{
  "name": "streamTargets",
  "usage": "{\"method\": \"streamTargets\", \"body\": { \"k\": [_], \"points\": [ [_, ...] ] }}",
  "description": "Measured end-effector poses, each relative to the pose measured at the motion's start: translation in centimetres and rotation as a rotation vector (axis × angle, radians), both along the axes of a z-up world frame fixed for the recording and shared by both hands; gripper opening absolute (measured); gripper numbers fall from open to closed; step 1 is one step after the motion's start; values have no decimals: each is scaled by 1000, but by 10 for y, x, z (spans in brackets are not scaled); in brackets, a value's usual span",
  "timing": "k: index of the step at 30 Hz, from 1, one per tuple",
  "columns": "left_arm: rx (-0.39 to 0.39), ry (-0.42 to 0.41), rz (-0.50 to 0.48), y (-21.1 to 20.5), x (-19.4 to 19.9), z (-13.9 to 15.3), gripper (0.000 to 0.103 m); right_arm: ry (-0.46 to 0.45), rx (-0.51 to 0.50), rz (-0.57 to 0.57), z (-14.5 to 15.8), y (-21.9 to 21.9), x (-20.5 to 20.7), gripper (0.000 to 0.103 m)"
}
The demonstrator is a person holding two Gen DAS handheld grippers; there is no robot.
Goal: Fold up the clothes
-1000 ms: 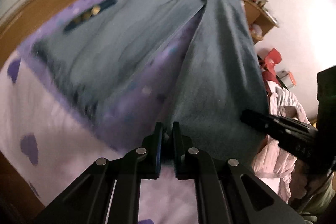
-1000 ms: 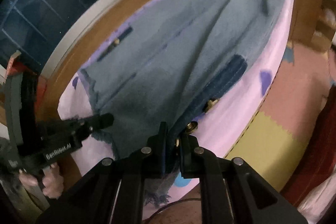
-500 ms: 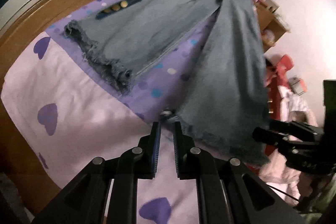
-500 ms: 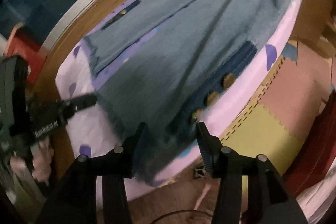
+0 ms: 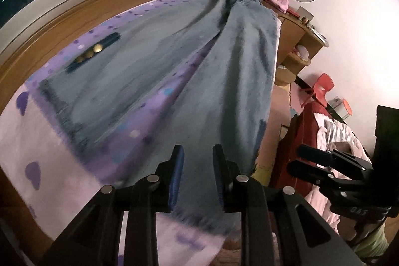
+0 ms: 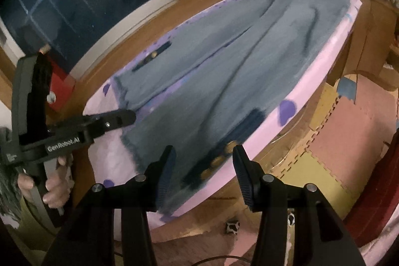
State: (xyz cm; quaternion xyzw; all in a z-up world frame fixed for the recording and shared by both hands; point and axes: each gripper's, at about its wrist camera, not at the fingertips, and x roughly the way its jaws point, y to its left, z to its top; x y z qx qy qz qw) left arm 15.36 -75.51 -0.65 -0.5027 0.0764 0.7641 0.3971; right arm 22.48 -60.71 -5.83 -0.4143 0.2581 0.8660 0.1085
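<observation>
Both grippers have parted since the earlier frames: a second ago each was clamped on the hem of the near trouser leg, half a second ago the right one had let go, and now neither has hold of anything.

Bed (image 6: pixel 321 71): covered in a pink and purple sheet (image 5: pixel 49 153) printed with hearts and dots, set against a wooden surround below a dark window.

Jeans (image 6: pixel 224 71): blue denim, laid lengthwise on the bed with the waist at the far end and the two legs spread toward the cameras, a strip of purple sheet showing between them. The frayed hem of the near leg (image 5: pixel 199 218) lies at the foot of the bed. A dark patch with brass buttons (image 6: pixel 219 161) sits on the outer edge of the near leg, at the bed's edge; a matching patch (image 5: pixel 92 52) shows on the far leg.

Left gripper (image 5: pixel 197 176): jaws moderately apart, poised over the near hem, gripping nothing. In the right wrist view it (image 6: pixel 124 117) reaches in from the left, held by a hand (image 6: pixel 53 181).

Right gripper (image 6: pixel 202 168): jaws wide apart, empty, above the buttoned edge.

Floor mats (image 6: pixel 349 141), coloured, lie beside the bed
</observation>
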Motion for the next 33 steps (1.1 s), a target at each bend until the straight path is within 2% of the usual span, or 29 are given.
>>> {"method": "streamTargets", "body": {
  "k": [5,12,15,19,23,28,33],
  "points": [
    [13,-13,26,59,2,3,23,35,3,1,2,49,10,48],
    [20,6,89,145,12,11,23,45,69,89,8,127,22,48],
    [31,-4,121,172,16,13,23,51,66,122,11,156,24,48],
    [8,-21,135,206,14,12,23,53,67,133,11,194,25,51],
    [-20,6,141,244,2,13,23,76,38,134,9,225,22,52],
    [-12,30,133,292,-24,9,23,80,33,118,3,266,4,52],
    [-15,22,111,349,-63,8,23,51,82,150,4,310,-24,52]
  ]
}}
